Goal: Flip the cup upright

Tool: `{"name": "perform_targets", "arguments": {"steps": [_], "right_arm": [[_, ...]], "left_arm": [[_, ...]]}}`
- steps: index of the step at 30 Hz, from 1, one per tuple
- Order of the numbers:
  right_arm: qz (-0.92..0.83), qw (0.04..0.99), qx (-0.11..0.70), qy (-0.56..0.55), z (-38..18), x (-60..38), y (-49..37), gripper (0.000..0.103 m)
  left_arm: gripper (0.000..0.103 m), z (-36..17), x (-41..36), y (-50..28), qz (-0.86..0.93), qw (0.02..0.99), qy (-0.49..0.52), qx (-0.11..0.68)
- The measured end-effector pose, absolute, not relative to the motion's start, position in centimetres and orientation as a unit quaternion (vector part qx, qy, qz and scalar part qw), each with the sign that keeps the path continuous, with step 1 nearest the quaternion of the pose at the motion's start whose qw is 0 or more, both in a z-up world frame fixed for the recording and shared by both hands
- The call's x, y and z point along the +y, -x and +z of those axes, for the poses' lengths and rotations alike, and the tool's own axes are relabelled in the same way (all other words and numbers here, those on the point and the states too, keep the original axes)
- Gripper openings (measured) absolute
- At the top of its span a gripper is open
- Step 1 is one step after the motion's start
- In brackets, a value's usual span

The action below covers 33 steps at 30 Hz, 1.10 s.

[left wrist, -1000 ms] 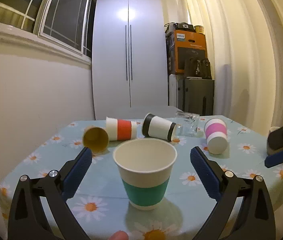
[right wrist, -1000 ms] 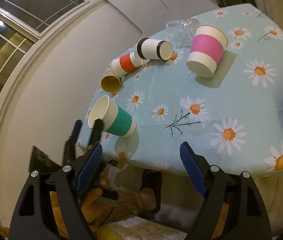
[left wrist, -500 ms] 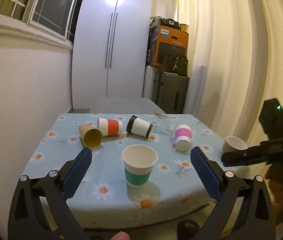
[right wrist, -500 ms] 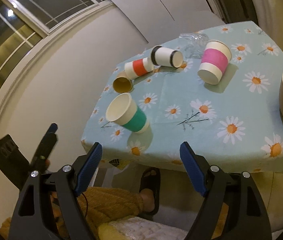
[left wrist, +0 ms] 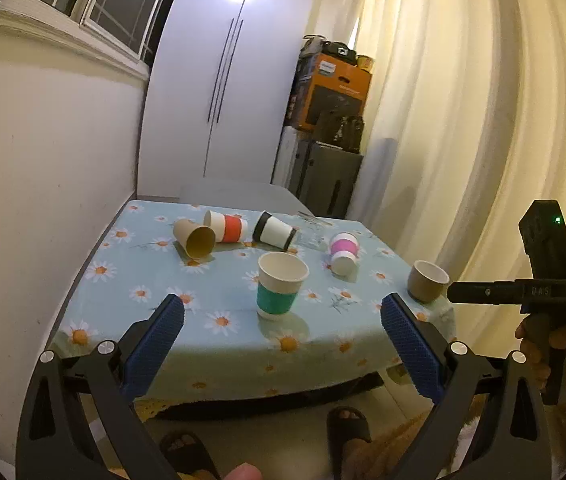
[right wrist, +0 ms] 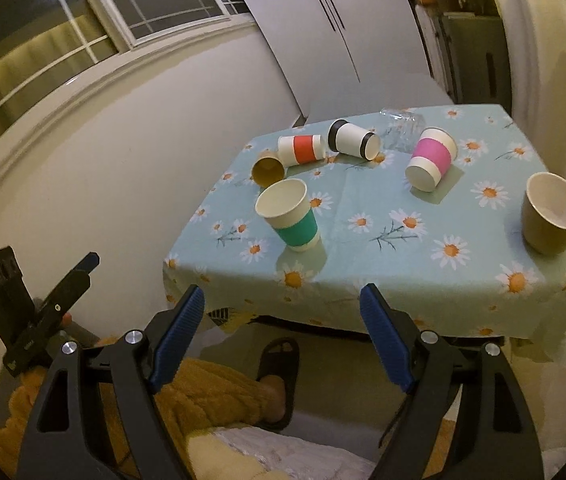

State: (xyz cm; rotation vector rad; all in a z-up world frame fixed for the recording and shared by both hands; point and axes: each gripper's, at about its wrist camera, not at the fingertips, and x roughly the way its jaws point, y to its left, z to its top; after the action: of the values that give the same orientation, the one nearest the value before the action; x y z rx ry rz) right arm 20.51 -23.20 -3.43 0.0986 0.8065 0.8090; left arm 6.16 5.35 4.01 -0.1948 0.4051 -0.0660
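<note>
A paper cup with a green band stands upright near the table's front edge; it also shows in the right wrist view. A pink-banded cup, a black-banded cup, a red-banded cup and a plain brown cup lie on their sides. My left gripper is open and empty, held back from the table. My right gripper is open and empty, below the table's edge.
The table has a light-blue daisy cloth. A brown mug stands at the front right corner. A clear glass lies at the back. A white wall runs along the left. The person's sandalled feet are under the table.
Both grippers have pulled back and away from the table, so the table looks smaller. The green-banded cup stays upright where it stood.
</note>
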Motion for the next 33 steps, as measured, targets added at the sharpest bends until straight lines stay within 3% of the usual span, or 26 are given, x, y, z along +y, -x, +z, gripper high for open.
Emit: {"name": "perform_targets", "arguments": {"steps": [17,33], "right_arm": [[0.337,0.898,0.283,-0.020,-6.4,-27.5,-13.3,0.094],[0.304,0.923,0.234,-0.014,-7.2,-29.7,-11.3,0.098]], "left_arm": [[0.096,1.4,2.2,-0.6,0.002,0.985,0.017,0.173],[0.096,0.6,1.8,-0.3,-0.001,0.982,0.003,0.188]]}}
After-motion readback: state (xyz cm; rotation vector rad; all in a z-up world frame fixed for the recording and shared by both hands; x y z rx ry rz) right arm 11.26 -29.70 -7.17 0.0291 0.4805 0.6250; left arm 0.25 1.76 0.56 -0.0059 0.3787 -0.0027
